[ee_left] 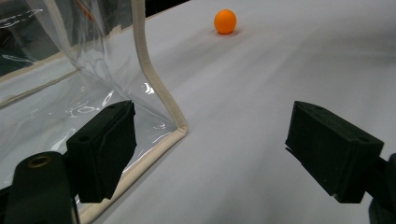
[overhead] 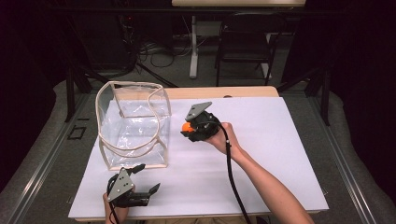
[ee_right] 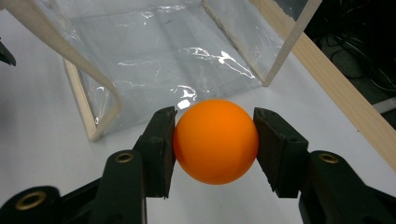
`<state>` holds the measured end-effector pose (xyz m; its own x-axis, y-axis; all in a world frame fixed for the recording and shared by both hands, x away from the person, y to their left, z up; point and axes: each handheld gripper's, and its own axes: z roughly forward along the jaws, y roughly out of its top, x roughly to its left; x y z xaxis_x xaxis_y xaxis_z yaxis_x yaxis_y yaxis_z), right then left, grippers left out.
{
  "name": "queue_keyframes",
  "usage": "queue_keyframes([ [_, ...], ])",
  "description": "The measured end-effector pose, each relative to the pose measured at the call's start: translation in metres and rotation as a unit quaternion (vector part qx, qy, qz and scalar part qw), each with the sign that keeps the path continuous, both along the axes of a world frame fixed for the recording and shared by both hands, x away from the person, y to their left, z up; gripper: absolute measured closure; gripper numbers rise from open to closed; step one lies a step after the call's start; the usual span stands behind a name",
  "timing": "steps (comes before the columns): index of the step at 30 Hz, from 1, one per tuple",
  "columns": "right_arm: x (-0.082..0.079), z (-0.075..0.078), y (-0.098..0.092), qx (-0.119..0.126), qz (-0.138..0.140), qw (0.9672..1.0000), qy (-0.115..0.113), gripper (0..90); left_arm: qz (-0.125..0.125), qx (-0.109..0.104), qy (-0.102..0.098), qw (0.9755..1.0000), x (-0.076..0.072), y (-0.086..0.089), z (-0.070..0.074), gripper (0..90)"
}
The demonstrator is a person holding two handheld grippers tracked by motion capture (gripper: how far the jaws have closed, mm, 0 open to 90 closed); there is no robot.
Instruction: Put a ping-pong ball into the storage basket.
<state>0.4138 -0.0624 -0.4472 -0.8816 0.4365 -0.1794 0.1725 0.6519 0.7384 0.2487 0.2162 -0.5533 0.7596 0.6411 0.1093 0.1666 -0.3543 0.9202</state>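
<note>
We see a plain orange ball (ee_right: 215, 141) between the black jaws of the right gripper (ee_right: 215, 149), a clear plastic bag (overhead: 133, 126) with cream edging, a white sheet (overhead: 261, 154) over the pale wooden table (overhead: 224, 92), and the black left gripper (overhead: 148, 179).

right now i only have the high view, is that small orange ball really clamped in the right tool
Observer: Yes. The right tool is shut on the small orange ball, with one pad on each side of its middle.
Operator: what's straight ahead of it
Observer: The clear plastic bag with cream trim, just beyond the ball.
Operator: left tool gripping the bag yet
Observer: No. The left tool is open, and the bag's lower corner lies between its jaws, ungripped.
</note>
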Motion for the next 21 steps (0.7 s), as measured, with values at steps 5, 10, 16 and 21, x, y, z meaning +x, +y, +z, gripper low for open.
queue_keyframes([
  [5,0.000,0.006,0.002,-0.004,0.000,1.0000,-0.003,50.7,0.002,-0.003,-0.002,1.0000,0.000,0.001,0.001,15.7],
  [10,0.001,0.009,0.002,-0.002,-0.001,1.0000,-0.005,50.7,-0.003,-0.002,0.000,1.0000,0.001,0.001,0.000,15.7],
  [16,0.001,0.012,0.002,-0.004,-0.001,1.0000,-0.008,50.7,-0.001,-0.001,0.000,1.0000,0.001,0.001,0.001,15.7],
  [21,0.002,0.017,0.003,-0.002,0.000,1.0000,-0.009,50.7,-0.004,0.001,0.005,1.0000,0.002,-0.001,-0.001,15.7],
])
